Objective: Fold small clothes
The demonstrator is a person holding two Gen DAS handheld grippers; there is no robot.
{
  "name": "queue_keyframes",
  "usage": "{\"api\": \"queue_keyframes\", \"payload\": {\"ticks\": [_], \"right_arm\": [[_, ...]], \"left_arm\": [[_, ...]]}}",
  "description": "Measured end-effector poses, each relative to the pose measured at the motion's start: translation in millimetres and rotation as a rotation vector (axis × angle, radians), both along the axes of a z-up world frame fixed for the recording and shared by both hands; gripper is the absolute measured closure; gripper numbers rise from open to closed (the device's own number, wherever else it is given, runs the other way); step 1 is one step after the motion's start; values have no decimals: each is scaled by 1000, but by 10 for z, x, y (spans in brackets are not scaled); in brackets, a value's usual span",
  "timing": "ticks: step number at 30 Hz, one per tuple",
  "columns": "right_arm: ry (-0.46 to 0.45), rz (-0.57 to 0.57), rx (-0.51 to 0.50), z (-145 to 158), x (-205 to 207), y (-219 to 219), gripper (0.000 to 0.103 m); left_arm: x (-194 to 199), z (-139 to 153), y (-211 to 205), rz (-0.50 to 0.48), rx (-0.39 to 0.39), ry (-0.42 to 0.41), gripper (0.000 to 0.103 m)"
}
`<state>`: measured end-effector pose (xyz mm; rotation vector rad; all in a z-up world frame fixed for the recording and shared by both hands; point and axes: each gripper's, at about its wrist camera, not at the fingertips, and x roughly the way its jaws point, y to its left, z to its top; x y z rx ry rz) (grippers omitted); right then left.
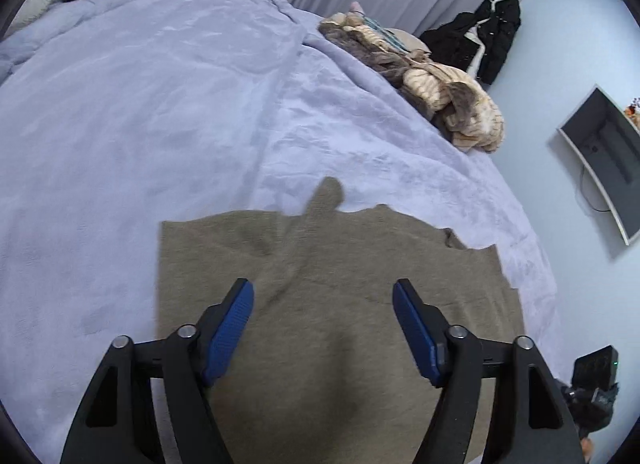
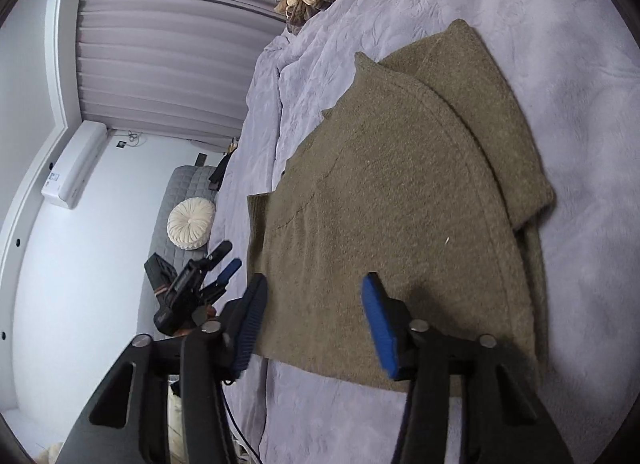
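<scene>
Both grippers, left gripper (image 1: 323, 296) and right gripper (image 2: 316, 290), hover with jaws apart, empty, over the olive sweater (image 1: 340, 304) spread on the bed (image 1: 140, 124).

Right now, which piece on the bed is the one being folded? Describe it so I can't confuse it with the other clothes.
Start from the lavender bedspread that covers the whole bed. The piece lies flat at its near edge, under both grippers: an olive-brown knit sweater, one sleeve folded across its body. The only other clothes are a crumpled cream-and-brown striped heap at the bed's far edge.
</scene>
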<state>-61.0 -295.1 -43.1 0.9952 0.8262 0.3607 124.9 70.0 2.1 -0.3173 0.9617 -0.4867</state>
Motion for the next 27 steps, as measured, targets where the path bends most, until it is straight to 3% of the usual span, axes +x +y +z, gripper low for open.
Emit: {"api": "queue_keyframes", "payload": {"ticks": [2,5,7,10,13,14,16,17,19,20,24,27], "right_arm": [[8,5,7,-38,2,40,69],[29,1,-2,-116,-21,70,70],[44,-5,12,-171,-42,71,70],[65,-19,-7,-209,-103,63,69],[82,-21,-38,-230,-186,73,69],[86,-16,-44,-228,-209,89,67],[87,5,-59,-210,-245,169,64],[86,24,-72,-193,-265,241,62],[81,70,-93,-177,-303,383,42],[78,102,-99,-179,-314,495,39],[107,187,-65,-334,-257,929,38],[141,185,-29,-500,-156,1190,38]], "left_arm": [[94,-86,-205,-47,-8,22,40],[215,-239,-319,0,88,32,40],[302,-345,-209,53,107,51,42],[327,-361,2,80,57,84,50],[187,-238,149,84,106,63,49],[114,-194,196,85,135,54,45],[-89,-124,351,72,135,37,22],[-215,-104,434,66,118,27,22],[-459,-106,574,32,94,41,22],[-586,-125,636,16,83,53,22],[-957,-244,756,-29,45,80,22],[-1077,-383,738,-34,36,109,22]]}}
